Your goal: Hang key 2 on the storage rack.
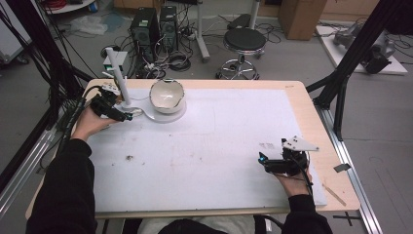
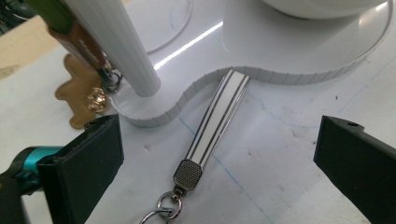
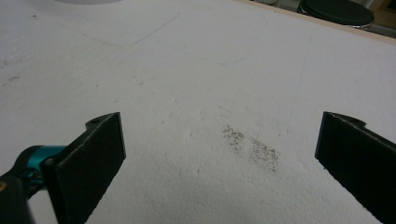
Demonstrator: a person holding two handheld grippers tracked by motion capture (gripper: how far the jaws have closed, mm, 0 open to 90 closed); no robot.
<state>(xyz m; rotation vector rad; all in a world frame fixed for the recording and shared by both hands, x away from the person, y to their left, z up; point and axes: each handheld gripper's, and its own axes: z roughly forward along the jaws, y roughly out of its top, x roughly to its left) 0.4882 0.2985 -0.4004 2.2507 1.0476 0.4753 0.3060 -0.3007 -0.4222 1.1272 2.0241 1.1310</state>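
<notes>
Strap (image 2: 219, 119) lies flat between wide-open left gripper (image 2: 217, 154) jaws, touching white stand base (image 2: 289, 51); right gripper (image 3: 222, 154) open over bare mat (image 3: 196, 70).

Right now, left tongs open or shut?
Open: the left tongs stand with jaws wide apart, the striped key strap lying flat between them, untouched.
</notes>
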